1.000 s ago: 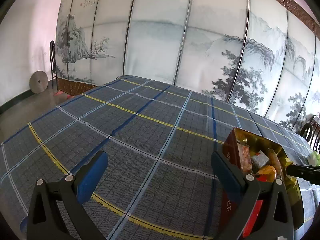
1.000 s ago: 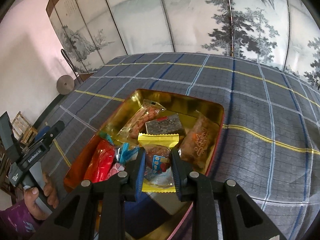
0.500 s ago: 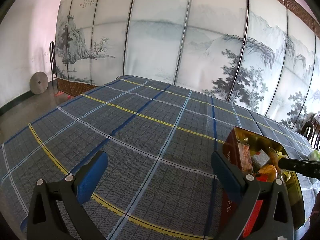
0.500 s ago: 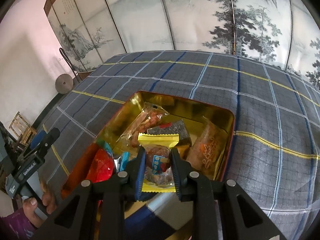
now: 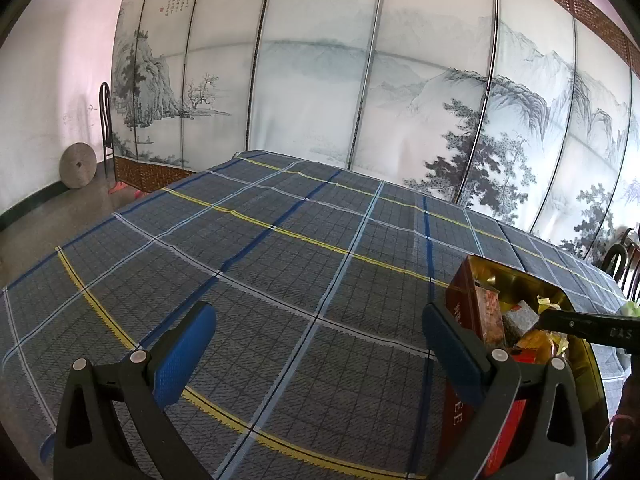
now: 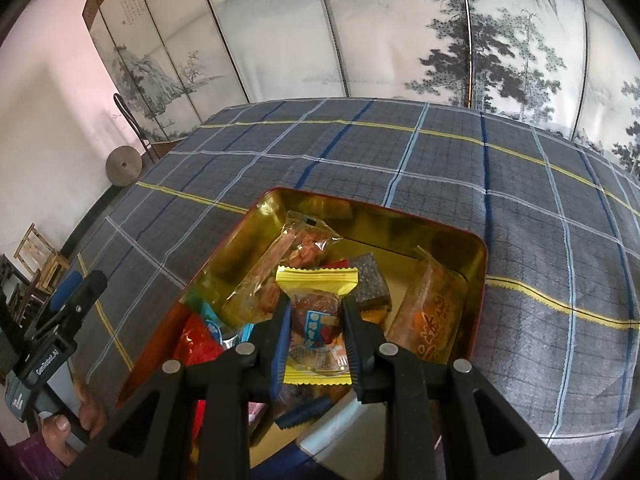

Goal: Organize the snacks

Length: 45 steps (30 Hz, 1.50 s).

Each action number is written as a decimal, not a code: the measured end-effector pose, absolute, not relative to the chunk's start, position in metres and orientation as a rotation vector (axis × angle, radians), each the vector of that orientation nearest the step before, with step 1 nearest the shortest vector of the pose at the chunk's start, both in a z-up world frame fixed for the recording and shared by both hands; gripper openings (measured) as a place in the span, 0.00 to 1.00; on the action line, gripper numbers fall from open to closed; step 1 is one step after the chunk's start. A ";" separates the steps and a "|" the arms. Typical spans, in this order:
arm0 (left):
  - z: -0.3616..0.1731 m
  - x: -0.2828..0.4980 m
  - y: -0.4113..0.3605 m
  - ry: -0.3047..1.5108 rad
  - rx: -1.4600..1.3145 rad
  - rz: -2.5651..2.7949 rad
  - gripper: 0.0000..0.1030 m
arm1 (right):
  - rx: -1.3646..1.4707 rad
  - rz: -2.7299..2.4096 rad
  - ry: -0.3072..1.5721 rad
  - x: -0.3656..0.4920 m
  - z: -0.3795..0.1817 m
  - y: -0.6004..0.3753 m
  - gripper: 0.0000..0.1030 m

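Observation:
A red tin with a gold inside sits on the plaid tablecloth and holds several wrapped snacks. My right gripper is shut on a yellow-edged clear snack packet and holds it over the near part of the tin. An orange packet, a dark square snack and a red packet lie in the tin. My left gripper is open and empty above the cloth, left of the tin. It also shows in the right wrist view.
The plaid tablecloth covers a large table. A painted folding screen stands behind it. A chair and a round disc stand by the wall at the left. Chair backs show at the right.
My right gripper with the yellow packet has moved forward over the tin. The left gripper has not moved.

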<state>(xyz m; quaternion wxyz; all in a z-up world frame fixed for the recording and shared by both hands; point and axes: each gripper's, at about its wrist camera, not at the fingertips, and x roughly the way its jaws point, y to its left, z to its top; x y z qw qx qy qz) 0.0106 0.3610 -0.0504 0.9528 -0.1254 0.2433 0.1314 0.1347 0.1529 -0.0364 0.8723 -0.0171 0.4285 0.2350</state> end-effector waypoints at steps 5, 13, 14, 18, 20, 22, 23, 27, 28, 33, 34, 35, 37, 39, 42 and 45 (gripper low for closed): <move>-0.050 0.011 0.361 0.494 -0.255 0.267 0.99 | -0.036 0.487 0.896 0.139 -0.037 0.158 0.25; -0.051 0.011 0.361 0.494 -0.254 0.268 0.99 | -0.038 0.475 0.896 0.141 -0.037 0.158 0.25; -0.051 0.011 0.361 0.493 -0.254 0.268 0.99 | -0.040 0.475 0.897 0.142 -0.037 0.159 0.25; -0.051 0.012 0.361 0.493 -0.254 0.268 0.99 | -0.041 0.476 0.893 0.142 -0.036 0.161 0.29; -0.050 0.012 0.361 0.493 -0.254 0.268 0.99 | -0.037 0.477 0.888 0.142 -0.035 0.160 0.29; -0.051 0.012 0.361 0.494 -0.254 0.268 0.99 | -0.027 0.481 0.878 0.141 -0.035 0.159 0.29; -0.051 0.012 0.361 0.495 -0.254 0.268 0.99 | -0.013 0.481 0.868 0.139 -0.033 0.156 0.29; -0.050 0.012 0.361 0.494 -0.254 0.272 0.99 | 0.013 0.474 0.798 0.124 -0.020 0.148 0.30; -0.051 0.012 0.361 0.494 -0.254 0.272 0.99 | 0.007 0.474 0.779 0.117 -0.016 0.148 0.31; -0.052 0.011 0.362 0.483 -0.260 0.264 0.99 | -0.058 0.465 0.672 0.067 -0.003 0.145 0.54; -0.052 0.010 0.361 0.483 -0.256 0.264 0.99 | -0.060 0.465 0.661 0.060 -0.002 0.144 0.55; -0.053 0.011 0.358 0.492 -0.235 0.272 0.99 | -0.065 0.462 0.652 0.051 -0.002 0.142 0.55; -0.051 0.008 0.351 0.513 -0.181 0.298 0.99 | -0.081 0.454 0.640 0.035 -0.002 0.136 0.55; -0.048 0.004 0.337 0.537 -0.134 0.291 0.99 | -0.100 0.460 0.632 0.022 0.000 0.130 0.56; -0.037 -0.014 0.312 0.544 -0.084 0.249 0.99 | -0.110 0.447 0.608 0.006 0.005 0.116 0.56; -0.013 -0.042 0.277 0.493 -0.003 0.203 0.99 | -0.073 0.425 0.584 -0.008 0.011 0.094 0.59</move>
